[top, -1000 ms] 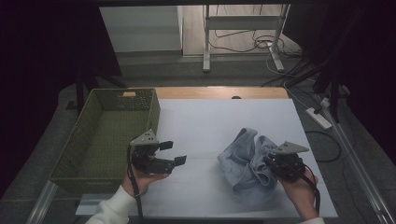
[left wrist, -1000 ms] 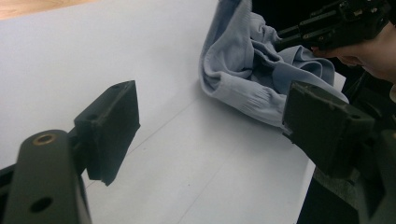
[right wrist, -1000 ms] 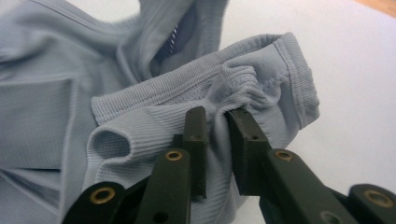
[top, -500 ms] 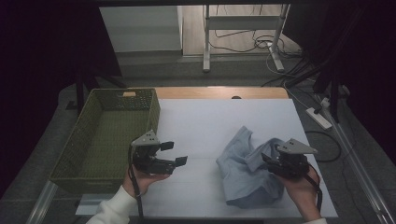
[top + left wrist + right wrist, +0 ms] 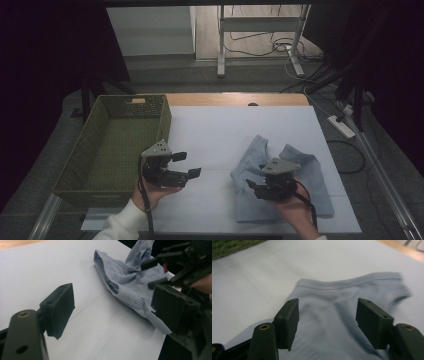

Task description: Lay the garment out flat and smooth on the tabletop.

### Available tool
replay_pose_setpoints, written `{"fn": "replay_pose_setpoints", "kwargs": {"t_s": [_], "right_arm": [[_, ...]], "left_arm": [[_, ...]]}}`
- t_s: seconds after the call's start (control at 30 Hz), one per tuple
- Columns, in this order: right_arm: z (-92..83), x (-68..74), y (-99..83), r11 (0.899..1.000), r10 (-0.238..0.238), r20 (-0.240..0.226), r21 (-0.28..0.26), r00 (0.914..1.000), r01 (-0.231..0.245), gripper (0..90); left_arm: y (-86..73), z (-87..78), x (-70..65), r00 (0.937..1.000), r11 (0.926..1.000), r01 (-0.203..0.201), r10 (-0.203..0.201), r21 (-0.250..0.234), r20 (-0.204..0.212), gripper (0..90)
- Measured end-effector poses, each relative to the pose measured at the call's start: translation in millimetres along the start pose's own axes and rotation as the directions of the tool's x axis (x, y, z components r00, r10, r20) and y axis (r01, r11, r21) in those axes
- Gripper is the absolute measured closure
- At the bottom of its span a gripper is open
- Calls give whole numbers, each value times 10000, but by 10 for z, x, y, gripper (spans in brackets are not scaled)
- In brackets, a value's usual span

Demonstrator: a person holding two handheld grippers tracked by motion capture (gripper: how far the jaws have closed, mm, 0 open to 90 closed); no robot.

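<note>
- Tongs first: our right gripper (image 5: 256, 186) is standing wide after just opening, nothing pinched; we are letting go of the blue garment (image 5: 305, 172), now spreading flatter at lower right.
- Our left gripper (image 5: 187, 165) is waiting wide at lower centre beside the green basket (image 5: 95, 155).

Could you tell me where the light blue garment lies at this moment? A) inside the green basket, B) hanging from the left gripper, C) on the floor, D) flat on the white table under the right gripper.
D: the light blue garment lies on the white table, with the right gripper open above it, apart from the green basket.
</note>
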State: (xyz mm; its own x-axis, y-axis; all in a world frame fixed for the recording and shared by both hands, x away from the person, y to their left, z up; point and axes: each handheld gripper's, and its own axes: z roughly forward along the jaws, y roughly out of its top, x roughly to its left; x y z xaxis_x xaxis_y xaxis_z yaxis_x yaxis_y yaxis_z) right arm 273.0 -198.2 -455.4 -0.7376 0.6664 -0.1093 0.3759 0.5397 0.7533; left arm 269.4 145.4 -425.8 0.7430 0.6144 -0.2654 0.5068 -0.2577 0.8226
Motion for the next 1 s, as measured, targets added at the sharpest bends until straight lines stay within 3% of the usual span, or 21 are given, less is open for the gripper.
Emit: {"fn": "replay_pose_setpoints", "kwargs": {"t_s": [0.2, 0.33, 0.57, 0.7, 0.87, 1.0], "right_arm": [[202, 125, -12, 9992, 152, -545, 373, 9984, -131, 288], [281, 233, 14, 9988, 4, -675, 498, 9977, 29, 262], [447, 324, -48, 9903, -212, -661, 1359, 9976, 301, 248], [517, 314, -96, 9828, -461, -379, 1771, 9982, 522, 260], [563, 263, -148, 9780, -360, -175, 2048, 9992, 388, 394], [579, 278, -165, 9717, -823, -407, 2187, 9958, 893, 557]], "left_arm": [[-1, 4, -6, 10000, 10000, 8, -8, -2, 19, 195], [-2, 6, -6, 10000, 10000, 16, -16, -1, 24, 195], [-5, 15, -8, 10000, 10000, -6, 5, 42, 38, 195], [-6, 18, -14, 10000, 10000, -22, 22, 43, 40, 195], [-8, 24, -20, 10000, 10000, -17, 17, 46, 40, 195], [-8, 27, -21, 10000, 10000, -60, 60, 75, 55, 196]]}}
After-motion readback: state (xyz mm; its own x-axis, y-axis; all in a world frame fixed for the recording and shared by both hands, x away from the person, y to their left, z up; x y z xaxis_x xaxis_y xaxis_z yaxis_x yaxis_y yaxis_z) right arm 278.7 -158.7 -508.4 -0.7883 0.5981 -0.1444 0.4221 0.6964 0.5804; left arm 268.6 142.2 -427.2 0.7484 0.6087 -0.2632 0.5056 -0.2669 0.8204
